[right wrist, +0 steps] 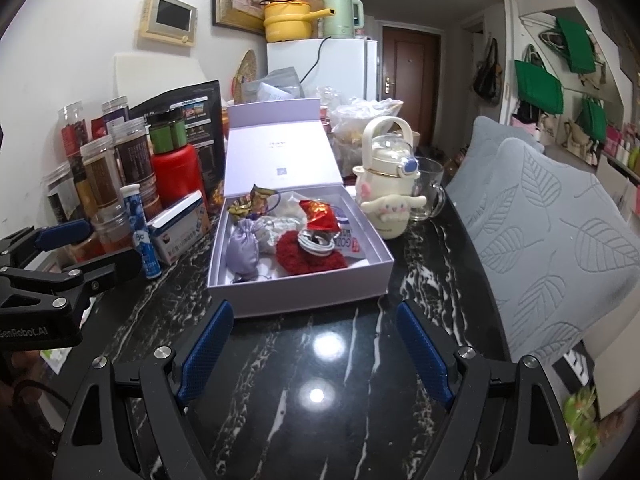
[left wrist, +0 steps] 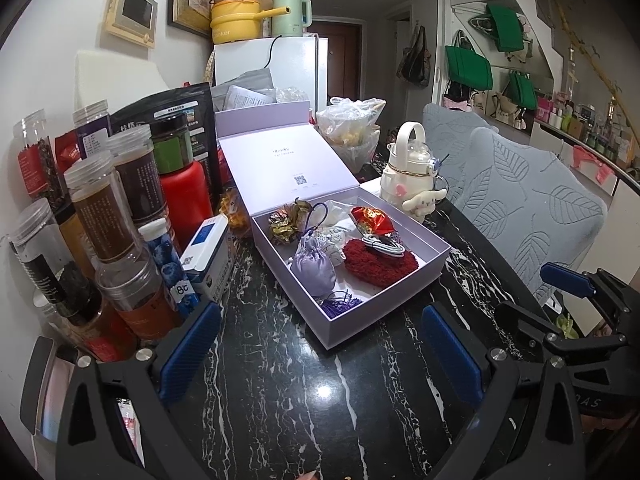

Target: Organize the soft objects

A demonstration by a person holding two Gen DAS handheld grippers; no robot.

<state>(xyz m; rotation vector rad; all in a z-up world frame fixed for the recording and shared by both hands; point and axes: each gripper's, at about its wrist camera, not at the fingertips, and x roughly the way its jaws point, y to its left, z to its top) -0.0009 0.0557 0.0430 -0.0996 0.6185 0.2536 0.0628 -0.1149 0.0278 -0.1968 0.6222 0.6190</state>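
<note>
An open lilac box (left wrist: 404, 300) (right wrist: 300, 298) with its lid up stands on the black marble table. In it lie a lilac satin pouch (left wrist: 313, 270) (right wrist: 242, 250), a red fuzzy piece (left wrist: 380, 266) (right wrist: 296, 258), a coiled white cable (left wrist: 382, 245) (right wrist: 318, 245), a red foil packet (left wrist: 370, 218) (right wrist: 320, 214) and gold foil wrappers (left wrist: 285, 224) (right wrist: 248, 204). My left gripper (left wrist: 320, 354) is open and empty in front of the box. My right gripper (right wrist: 316, 354) is open and empty, also just short of the box.
Jars, a red flask (left wrist: 186, 200) (right wrist: 176, 176) and a blue tube (left wrist: 168, 264) (right wrist: 140, 236) crowd the left side. A cream bottle with a plush dog (left wrist: 412, 172) (right wrist: 390, 196) and a glass mug (right wrist: 430, 190) stand right of the box. Grey leaf-pattern chair backs (left wrist: 532, 216) (right wrist: 560, 248) line the right edge.
</note>
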